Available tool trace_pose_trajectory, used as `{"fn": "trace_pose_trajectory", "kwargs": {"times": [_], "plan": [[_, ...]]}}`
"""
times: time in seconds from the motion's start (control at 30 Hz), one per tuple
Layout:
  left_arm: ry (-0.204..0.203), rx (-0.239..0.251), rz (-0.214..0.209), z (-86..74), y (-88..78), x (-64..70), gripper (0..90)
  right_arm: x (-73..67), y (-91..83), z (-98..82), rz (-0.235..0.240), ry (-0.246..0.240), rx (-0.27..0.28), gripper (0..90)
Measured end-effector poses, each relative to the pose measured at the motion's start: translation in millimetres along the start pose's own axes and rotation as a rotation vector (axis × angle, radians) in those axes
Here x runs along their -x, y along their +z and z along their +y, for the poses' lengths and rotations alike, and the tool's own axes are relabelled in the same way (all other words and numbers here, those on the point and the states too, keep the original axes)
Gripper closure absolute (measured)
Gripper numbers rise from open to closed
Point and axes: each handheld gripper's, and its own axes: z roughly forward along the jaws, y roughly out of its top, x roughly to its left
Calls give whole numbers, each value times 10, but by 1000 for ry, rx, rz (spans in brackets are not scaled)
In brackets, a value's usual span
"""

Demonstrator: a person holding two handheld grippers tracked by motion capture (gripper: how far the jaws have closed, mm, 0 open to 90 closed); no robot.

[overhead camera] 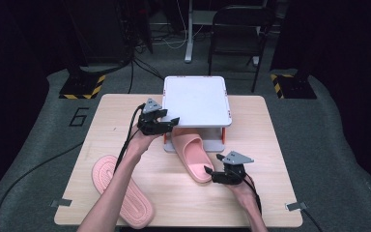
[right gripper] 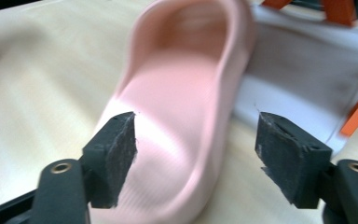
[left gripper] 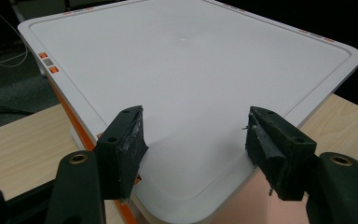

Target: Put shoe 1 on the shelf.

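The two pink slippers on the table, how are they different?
The slipper by the rack lies right way up, its toe tucked under the white rack. The slipper near the table edge lies upside down, ridged sole showing, out on the bare table. The right claw is at the first one's heel; nothing touches the other. Both are pink.

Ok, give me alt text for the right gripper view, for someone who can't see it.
The right gripper has its two black jaws open around the heel of a pink slipper that lies sole-down on the wooden table, pads not pressing it. The slipper's toe points toward the white lower shelf of a rack with orange posts.
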Motion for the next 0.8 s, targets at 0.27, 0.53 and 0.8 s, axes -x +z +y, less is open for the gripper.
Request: {"fn": "trace_pose_trajectory", "kwargs": {"times": [0.27,0.53,0.8], "plan": [[-4,0,-1,1,-1,2,369,-184,2,-184,36,-101,-123,274],[-8,1,1,0,-1,5,370,-188,229,6,8,-132,-133,336],[-33,2,22,-1,-17,-52,368,-222,536,291,8,-132,-103,318]]}}
